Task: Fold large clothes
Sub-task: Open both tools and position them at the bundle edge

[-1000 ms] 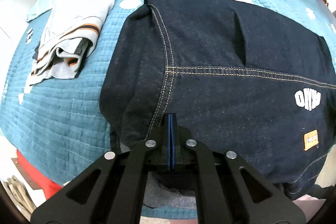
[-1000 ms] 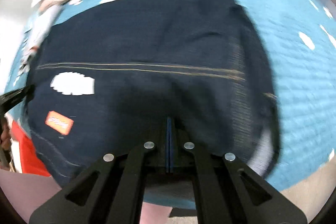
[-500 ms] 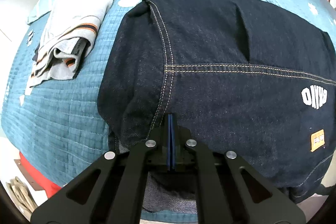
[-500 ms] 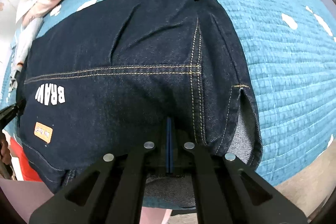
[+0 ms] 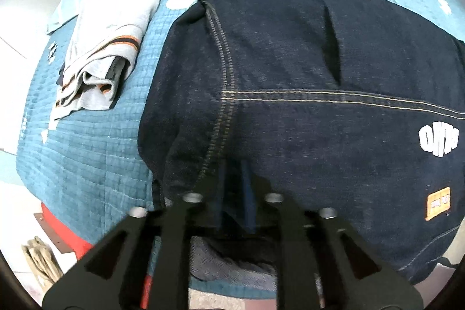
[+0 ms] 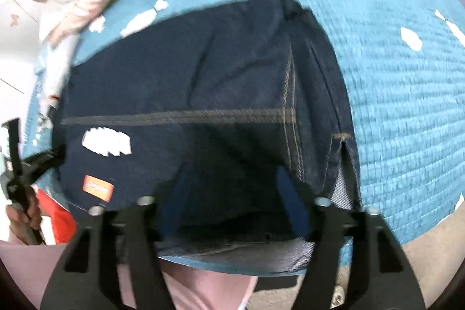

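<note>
A teal quilted bed cover (image 5: 87, 141) is carrying the folded dark-blue denim garment (image 5: 305, 95) at frame centre. The right gripper (image 6: 232, 208) jaws are standing wide apart, holding nothing. The left gripper (image 5: 234, 191) jaws are standing slightly parted at the denim's near edge.

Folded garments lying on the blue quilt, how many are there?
2: the dark denim garment spread in front of both grippers, and a folded grey striped garment to its left. More clothes are heaped at the far edge.

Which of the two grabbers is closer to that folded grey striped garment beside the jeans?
Left. The left gripper sits at the denim's edge nearest the grey garment; the right gripper is at the far edge, across the denim.
</note>
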Action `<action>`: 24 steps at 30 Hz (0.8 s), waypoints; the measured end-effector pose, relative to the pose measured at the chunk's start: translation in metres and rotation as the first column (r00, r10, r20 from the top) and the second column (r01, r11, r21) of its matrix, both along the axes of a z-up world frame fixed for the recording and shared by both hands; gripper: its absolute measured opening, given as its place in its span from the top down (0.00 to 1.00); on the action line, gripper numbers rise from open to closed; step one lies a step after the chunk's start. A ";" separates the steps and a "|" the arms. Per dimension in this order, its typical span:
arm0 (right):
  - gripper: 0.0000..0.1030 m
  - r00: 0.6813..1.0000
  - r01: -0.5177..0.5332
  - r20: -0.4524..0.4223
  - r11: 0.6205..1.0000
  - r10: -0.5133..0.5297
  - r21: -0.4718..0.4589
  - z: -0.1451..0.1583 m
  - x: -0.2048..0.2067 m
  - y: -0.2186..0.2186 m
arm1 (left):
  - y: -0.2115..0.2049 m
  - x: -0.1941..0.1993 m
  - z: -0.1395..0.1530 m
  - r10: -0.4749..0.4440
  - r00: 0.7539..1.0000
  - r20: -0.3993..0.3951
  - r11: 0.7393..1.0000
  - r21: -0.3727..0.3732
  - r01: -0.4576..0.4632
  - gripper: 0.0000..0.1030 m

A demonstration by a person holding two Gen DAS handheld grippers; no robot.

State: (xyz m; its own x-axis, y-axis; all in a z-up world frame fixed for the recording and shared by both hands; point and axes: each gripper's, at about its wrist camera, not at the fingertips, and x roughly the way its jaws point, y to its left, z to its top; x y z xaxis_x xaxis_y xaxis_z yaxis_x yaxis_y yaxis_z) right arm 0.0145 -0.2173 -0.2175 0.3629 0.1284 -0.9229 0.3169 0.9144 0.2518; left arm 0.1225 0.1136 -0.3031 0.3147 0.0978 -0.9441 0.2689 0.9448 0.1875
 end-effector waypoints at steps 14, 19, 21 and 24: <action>0.09 0.988 0.147 -0.068 0.984 -0.141 0.100 -0.010 0.007 -0.108 | -0.056 0.000 0.045 -0.105 0.992 0.064 0.994 -0.004 0.106 0.30; 0.08 0.987 0.136 -0.118 0.954 -0.108 0.269 -0.043 0.009 -0.119 | -0.072 0.013 0.055 -0.114 0.991 0.076 0.993 -0.015 0.115 0.26; 0.07 0.990 0.123 -0.098 0.951 -0.099 0.284 -0.048 0.009 -0.119 | -0.078 0.016 0.056 -0.114 0.991 0.068 0.993 -0.021 0.116 0.26; 0.07 0.992 0.116 -0.080 0.929 -0.094 0.352 -0.045 0.007 -0.124 | -0.086 0.022 0.053 -0.117 0.992 0.047 0.993 -0.025 0.119 0.26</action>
